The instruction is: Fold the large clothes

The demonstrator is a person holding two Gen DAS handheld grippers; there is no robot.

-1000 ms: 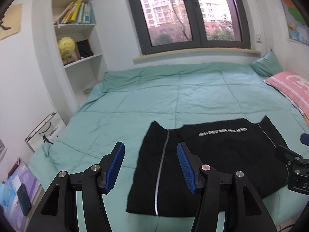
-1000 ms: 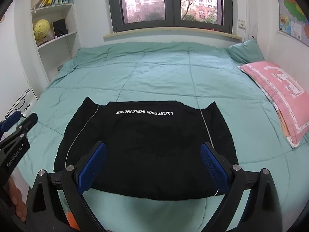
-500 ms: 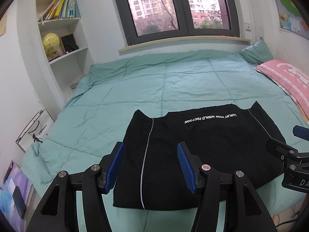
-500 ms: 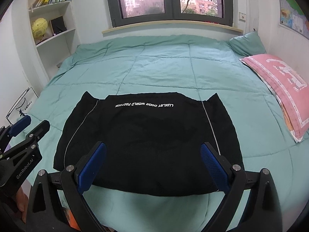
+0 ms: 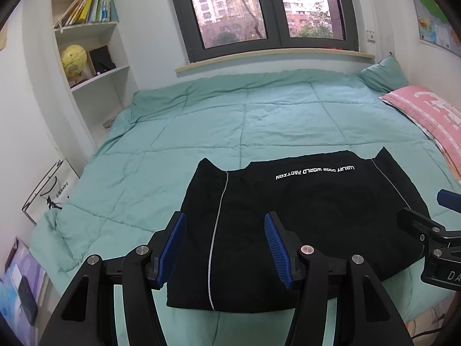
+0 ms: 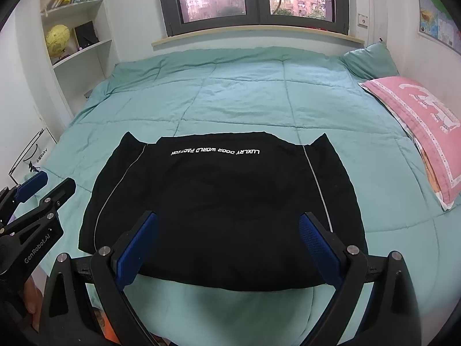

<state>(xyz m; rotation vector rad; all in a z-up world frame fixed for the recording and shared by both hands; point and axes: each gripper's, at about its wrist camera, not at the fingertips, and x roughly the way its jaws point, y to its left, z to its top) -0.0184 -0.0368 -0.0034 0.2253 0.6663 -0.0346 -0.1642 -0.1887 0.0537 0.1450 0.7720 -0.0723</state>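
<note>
The bed (image 6: 259, 92), under its teal quilt, is soft ground, and any tug on cloth here could drag the quilt up with it. The black garment (image 6: 224, 201) lies flat and already partly folded at the bed's near edge, its white lettering towards the window. A careless pull from one side could skew it or slide it off that edge. The left tool (image 5: 224, 248) hangs over the garment's left part, jaws apart and empty; the right tool (image 6: 227, 245) hovers wider open, empty too. Either could pinch only the top layer and undo the fold.
</note>
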